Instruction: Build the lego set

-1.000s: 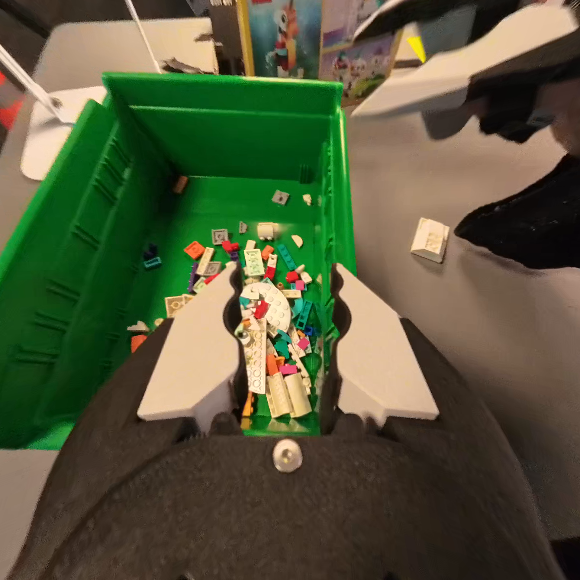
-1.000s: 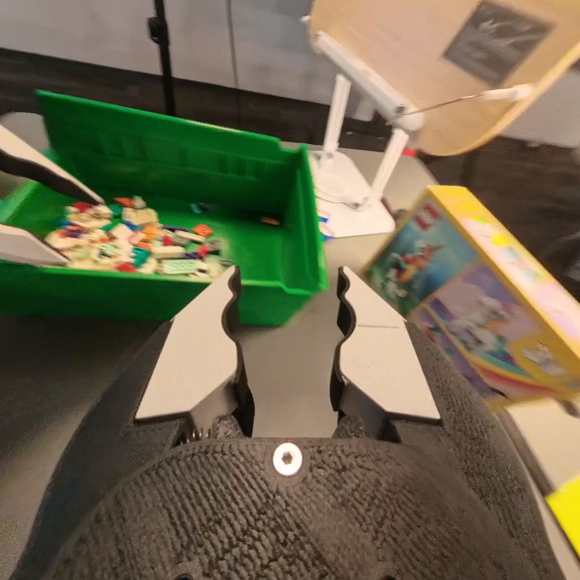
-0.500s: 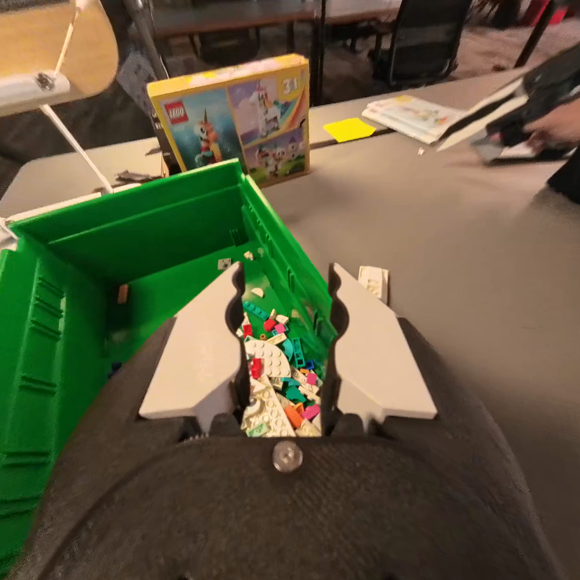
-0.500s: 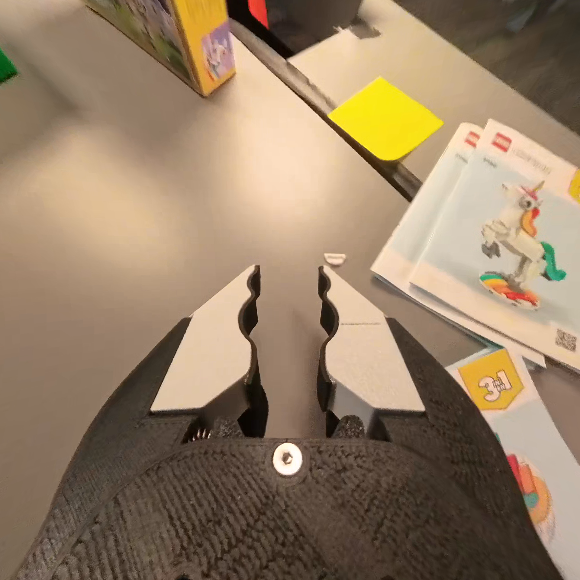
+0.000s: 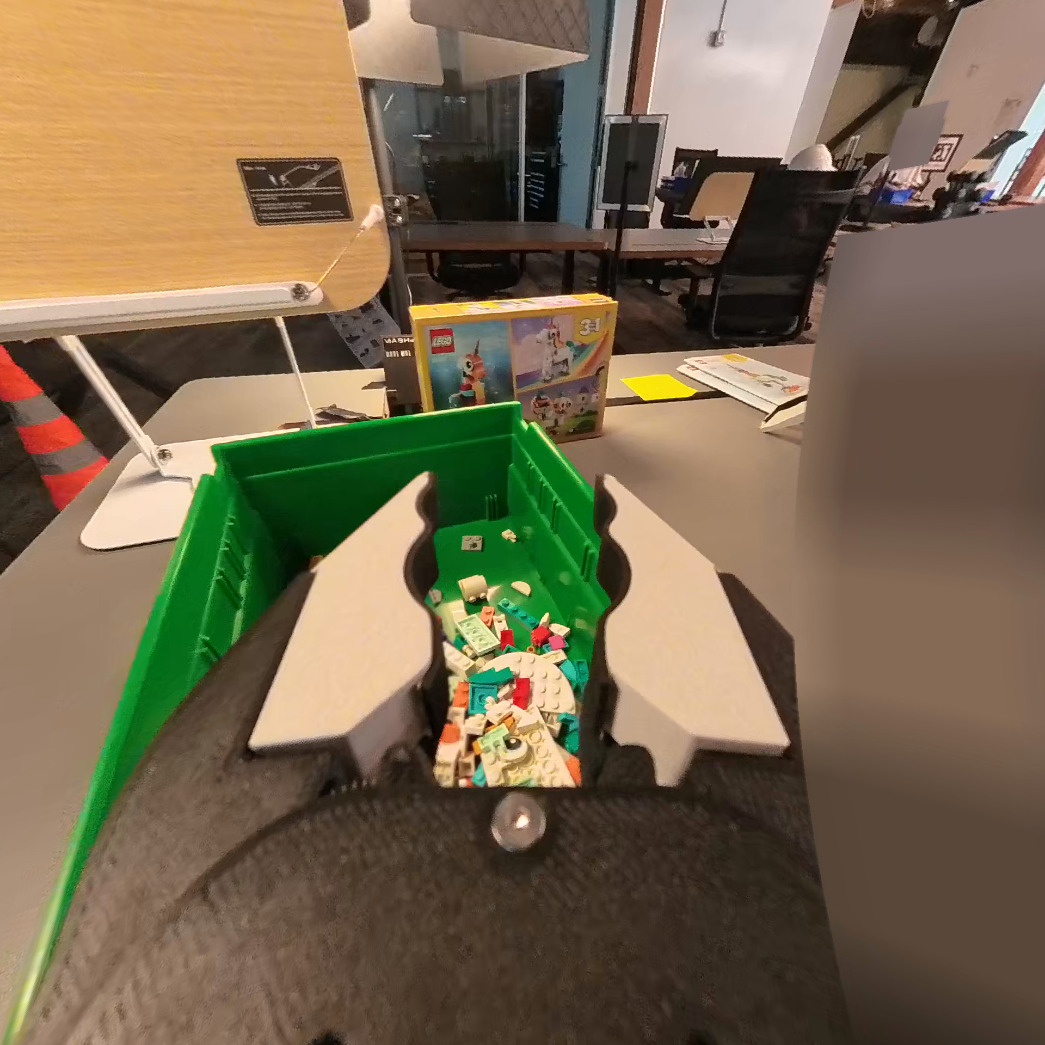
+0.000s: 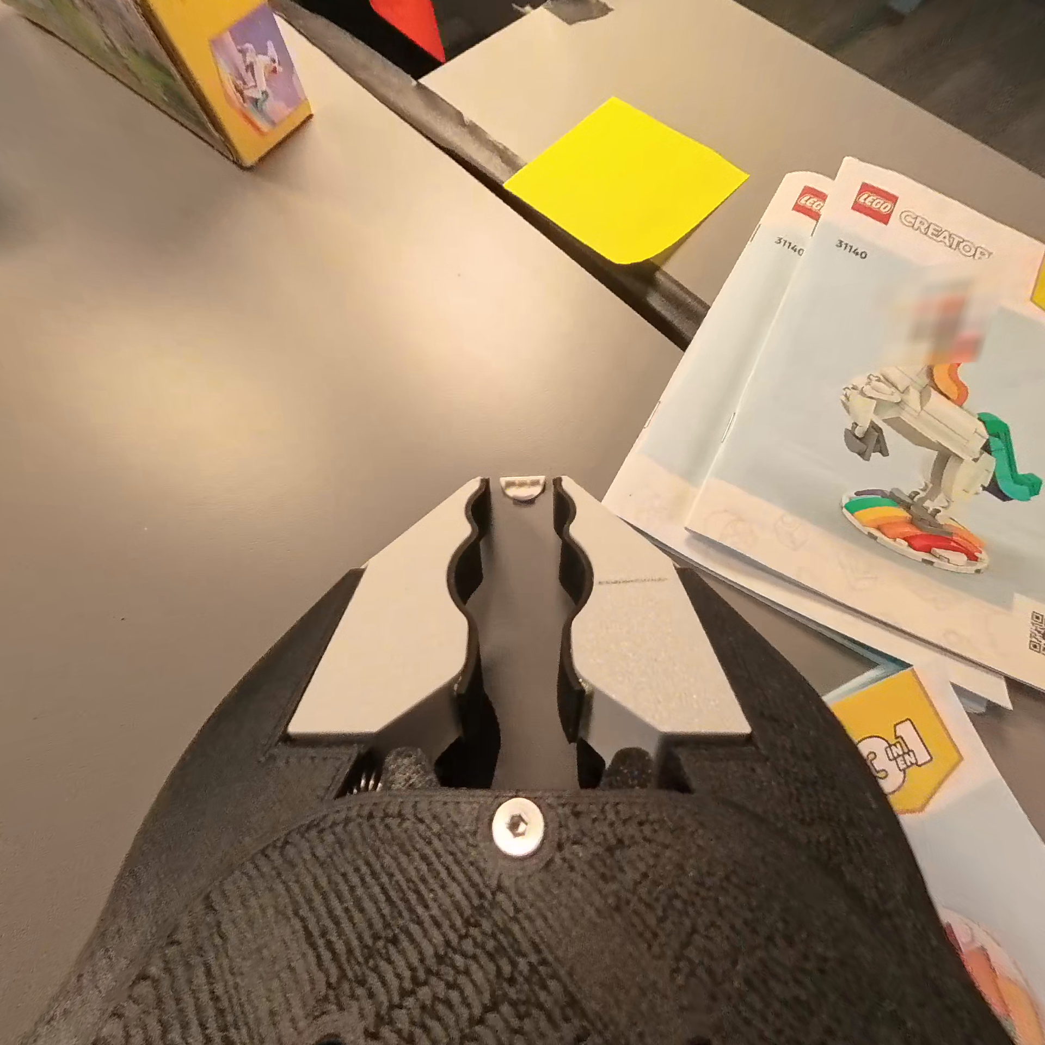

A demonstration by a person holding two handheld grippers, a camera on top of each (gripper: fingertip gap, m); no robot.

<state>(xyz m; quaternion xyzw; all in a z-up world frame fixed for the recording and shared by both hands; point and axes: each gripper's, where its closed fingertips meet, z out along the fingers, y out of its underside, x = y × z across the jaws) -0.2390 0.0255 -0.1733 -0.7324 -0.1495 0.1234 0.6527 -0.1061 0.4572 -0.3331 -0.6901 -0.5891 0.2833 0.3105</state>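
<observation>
Hovering over the green plastic bin (image 5: 249, 571), the left gripper (image 5: 514, 492) has its two grey fingers spread wide with nothing between them. Below the gap lies a heap of small loose building bricks (image 5: 509, 695) in white, teal, red and orange, piled at the near end of the bin floor, with a few stray pieces farther back. To the left of the bin stands a light wooden board on a white metal stand (image 5: 141, 492); behind the bin a yellow cardboard toy box (image 5: 514, 367) stands upright on the grey table (image 5: 678, 509). Farther right on the table lie a yellow sticky note (image 5: 659, 386) and pale printed booklets (image 5: 746, 376).

In the right wrist view, the corner of the same yellow box (image 6: 249, 96) sits at the upper left. The right gripper (image 6: 521, 486) is low over the grey tabletop (image 6: 226, 396), its fingers narrowed around a small white half-round piece (image 6: 523, 489) right at the tips; whether the fingertips actually press it cannot be told. The yellow note (image 6: 622, 181) lies beyond, across a dark seam between tables, and the light-blue instruction booklets (image 6: 820, 424) lie just beside the right finger.
</observation>
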